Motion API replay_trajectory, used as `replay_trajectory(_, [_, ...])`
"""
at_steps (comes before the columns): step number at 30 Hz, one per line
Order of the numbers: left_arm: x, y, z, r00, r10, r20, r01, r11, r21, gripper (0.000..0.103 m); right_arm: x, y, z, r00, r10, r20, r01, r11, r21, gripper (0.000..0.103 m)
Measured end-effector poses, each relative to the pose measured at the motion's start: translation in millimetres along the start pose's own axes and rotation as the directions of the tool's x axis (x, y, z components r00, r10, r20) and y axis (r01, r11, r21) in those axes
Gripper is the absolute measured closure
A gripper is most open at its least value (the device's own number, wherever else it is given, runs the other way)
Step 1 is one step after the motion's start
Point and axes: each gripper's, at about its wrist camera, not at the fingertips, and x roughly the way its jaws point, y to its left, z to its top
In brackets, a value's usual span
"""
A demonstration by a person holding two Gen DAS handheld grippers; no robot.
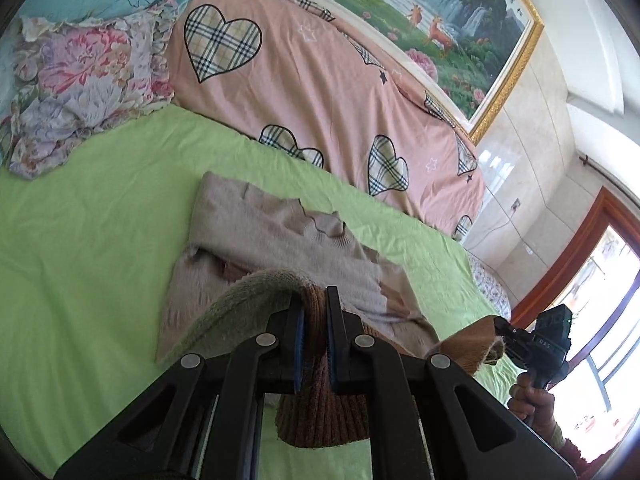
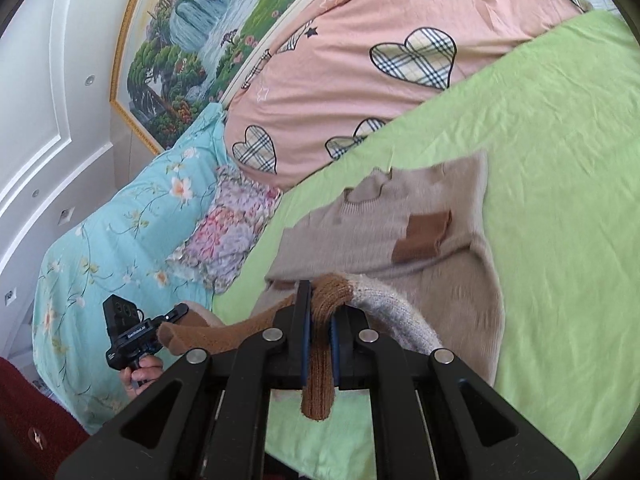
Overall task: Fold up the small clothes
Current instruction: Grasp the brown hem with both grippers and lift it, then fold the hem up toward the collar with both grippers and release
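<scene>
A small beige knitted sweater [image 1: 276,236] with a brown ribbed hem lies on the green bed sheet [image 1: 100,220]; it also shows in the right wrist view [image 2: 384,236], with brown cuffs [image 2: 424,236] folded onto its chest. My left gripper [image 1: 315,312] is shut on the brown hem [image 1: 320,412] and lifts it off the sheet. My right gripper [image 2: 320,312] is shut on the brown hem [image 2: 320,376] at the other corner. Each gripper shows in the other's view: the right gripper [image 1: 500,326] and the left gripper [image 2: 182,312], both clamped on the hem.
A pink quilt with plaid hearts [image 1: 320,92] lies behind the sweater. A floral pillow [image 1: 80,92] and a blue floral quilt [image 2: 120,240] sit at the head of the bed. A framed landscape painting [image 1: 460,20] hangs on the wall. A window [image 1: 600,320] is at right.
</scene>
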Motion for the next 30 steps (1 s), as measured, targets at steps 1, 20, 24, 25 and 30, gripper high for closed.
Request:
replay_trajectory(1, [6.3,1.2,5.7,1.000,0.006,0.001,-0.006,1.000,0.001,0.096,4.8,-1.3,6.6,1.000,-0.013,0.006,0.013,1.000,-0.008,0.094])
replay_trajectory(20, [170.8,55.5,96.6,0.991,0.125,-0.052,-0.130,0.985,-0.110,0.096,121.0,-83.8,103.5,0.983,-0.181,-0.007,0.181,0.983,0.031,0.094])
replay_trajectory(24, [213.5,76.7,91.9,0.976,0.181,-0.121,-0.195,0.973,-0.125,0.096,156.0,-108.7,98.6,0.957,-0.276,-0.092,0.279,0.960,0.024,0.094])
replay_trajectory(25, [222.7,82.1,90.5,0.972,0.193,-0.134,-0.210,0.970,-0.126,0.096,160.8,-112.2,97.4,0.951,-0.291,-0.102,0.294,0.956,0.020,0.094])
replay_trajectory(30, [239.9,94.2,83.2,0.961,0.211,-0.179,-0.234,0.965,-0.120,0.094,170.5,-119.5,96.2,0.934,-0.328,-0.139,0.332,0.943,0.007,0.094])
